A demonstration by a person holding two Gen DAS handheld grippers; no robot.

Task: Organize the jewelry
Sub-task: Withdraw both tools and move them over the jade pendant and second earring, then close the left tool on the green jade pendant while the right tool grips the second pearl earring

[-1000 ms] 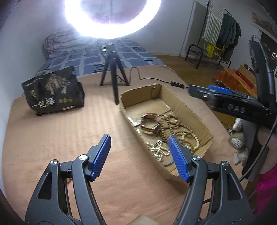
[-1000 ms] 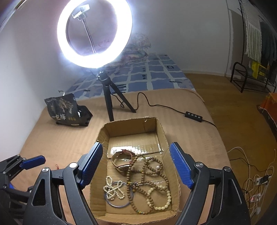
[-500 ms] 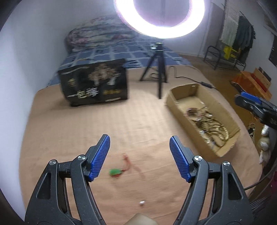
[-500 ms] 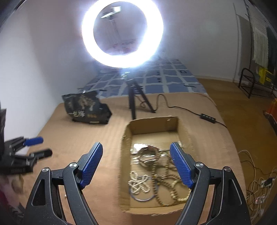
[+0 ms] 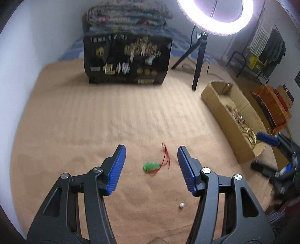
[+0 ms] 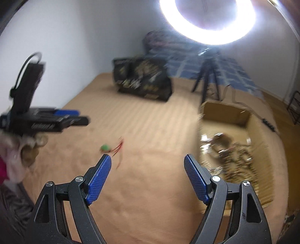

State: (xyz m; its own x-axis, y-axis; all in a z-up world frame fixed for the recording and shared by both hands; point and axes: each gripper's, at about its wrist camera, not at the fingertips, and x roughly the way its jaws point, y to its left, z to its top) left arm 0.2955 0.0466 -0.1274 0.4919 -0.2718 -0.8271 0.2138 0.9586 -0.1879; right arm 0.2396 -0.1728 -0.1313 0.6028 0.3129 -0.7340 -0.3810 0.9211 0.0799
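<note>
**Green pendant loose on blanket, both grippers empty**

The left gripper point(image 5: 151, 155) pointed down at the tan blanket point(image 5: 93, 122). Its 2 jaws had just been closing but stood apart, gripping nothing. A green pendant point(image 5: 151, 166) on a red cord point(image 5: 166, 155) lay on the blanket in line with the gap, beyond the fingertips and untouched. A small silver bead point(image 5: 181, 205) lay nearer the camera, by the right-hand finger.

The right gripper point(image 6: 147, 162) was wide apart and empty, over bare blanket. The cardboard box point(image 6: 225, 112) of bead strings point(image 6: 234, 150) sat to its right, blurred. A black printed bag point(image 5: 127, 60) and a ring light point(image 5: 215, 16) stood behind.
</note>
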